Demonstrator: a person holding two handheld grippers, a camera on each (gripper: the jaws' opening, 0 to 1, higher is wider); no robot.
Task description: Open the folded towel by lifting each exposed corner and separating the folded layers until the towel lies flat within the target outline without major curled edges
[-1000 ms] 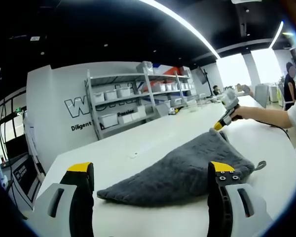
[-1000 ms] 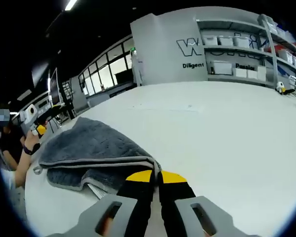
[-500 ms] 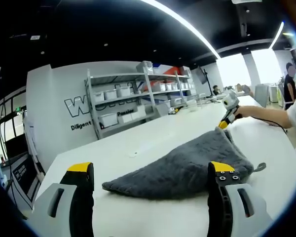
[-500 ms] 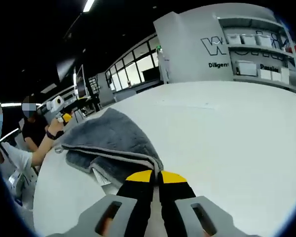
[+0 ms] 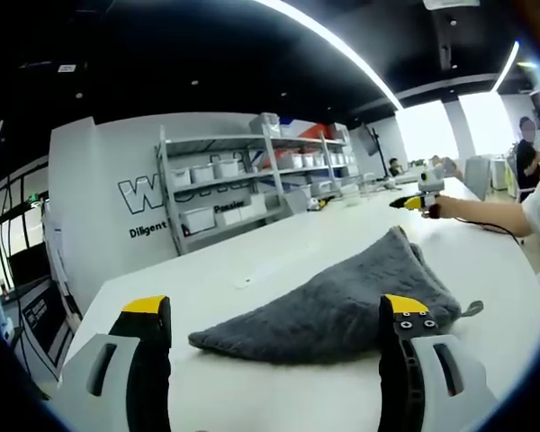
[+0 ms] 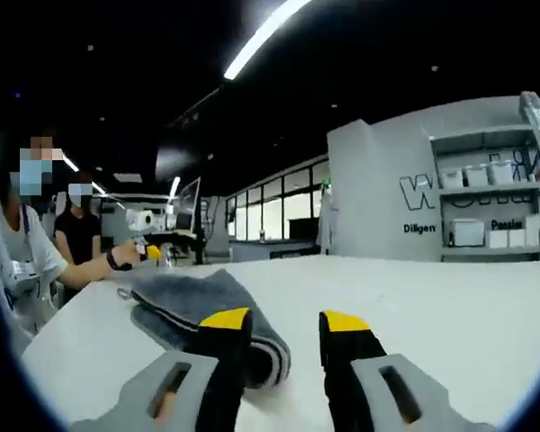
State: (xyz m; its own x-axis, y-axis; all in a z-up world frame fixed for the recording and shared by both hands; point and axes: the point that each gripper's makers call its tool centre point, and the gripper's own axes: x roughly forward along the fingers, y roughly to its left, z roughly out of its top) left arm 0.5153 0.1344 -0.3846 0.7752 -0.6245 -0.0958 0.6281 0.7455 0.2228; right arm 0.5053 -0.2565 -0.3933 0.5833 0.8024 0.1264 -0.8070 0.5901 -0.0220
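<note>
One grey towel point(image 5: 342, 301) lies on one white bench point(image 5: 252, 270). Two tools: the left tool point(image 5: 274, 315), with two yellow-tipped jaws standing wide apart, and the right tool point(image 6: 283, 328), also with two yellow-tipped jaws, parted with nothing between them (each tool turns up small and far off in the other's view as well). One shelving rack point(image 5: 252, 180) stands against the wall, carrying several white bins; their exact number cannot be told. In the right gripper view, two people point(image 6: 49, 243) sit at the far end of the bench. One long ceiling light strip point(image 5: 333, 40) runs overhead in the left gripper view.
</note>
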